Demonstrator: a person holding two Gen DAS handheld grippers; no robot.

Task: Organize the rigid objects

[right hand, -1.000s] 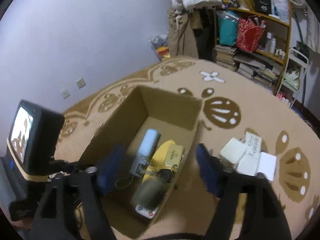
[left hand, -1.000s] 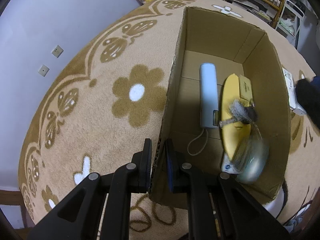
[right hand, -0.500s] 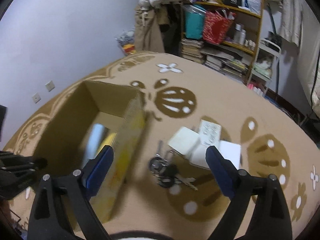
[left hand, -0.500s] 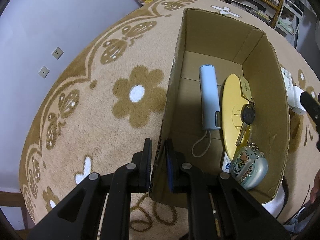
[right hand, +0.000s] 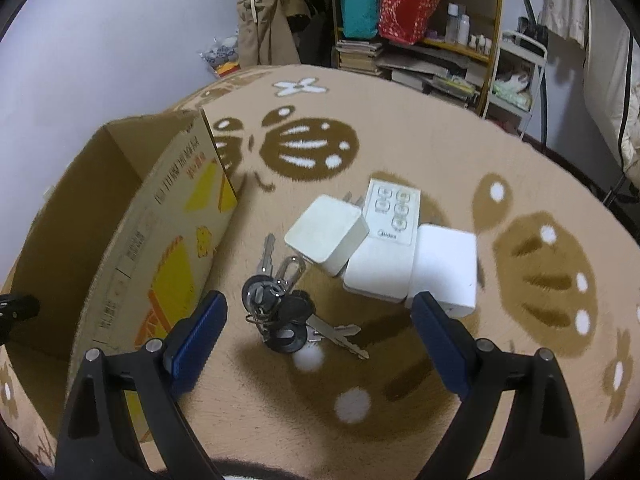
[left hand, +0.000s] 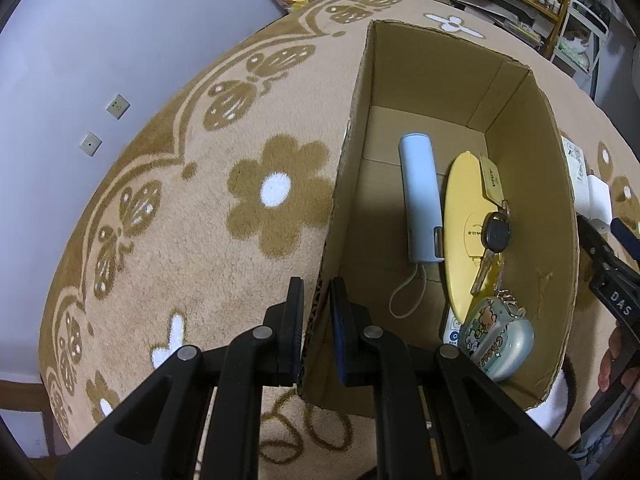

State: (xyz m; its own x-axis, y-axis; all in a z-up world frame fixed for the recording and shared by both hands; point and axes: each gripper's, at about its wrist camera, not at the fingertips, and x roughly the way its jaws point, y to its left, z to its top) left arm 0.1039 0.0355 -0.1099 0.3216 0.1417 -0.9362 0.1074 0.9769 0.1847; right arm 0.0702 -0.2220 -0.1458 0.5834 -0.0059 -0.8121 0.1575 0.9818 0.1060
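Black-headed keys on a metal ring, that bunch of keys [right hand: 294,312] lying on the tan flower-patterned carpet [right hand: 400,152] is what I'm going for next, and it sits just beside the open brown cardboard box [left hand: 520,184], near three white plastic blocks [right hand: 326,232] and a white remote control [right hand: 394,210]. To do this well I'd say drop straight down so the pads straddle the fat black heads rather than the thin blades, and keep clear of the nearest white block so it doesn't get dragged along. My right gripper [right hand: 316,340] stands wide open, its jaws have just been opening, with nothing between them and the keys on the carpet below the gap. My left gripper [left hand: 316,320] is pinched tight on the box's near wall, steadying it. Inside already: a pale blue cylinder with a cord loop [left hand: 420,200], a flat yellow oval thing [left hand: 464,220], another key set [left hand: 494,240] and a small cartoon tin [left hand: 496,338].
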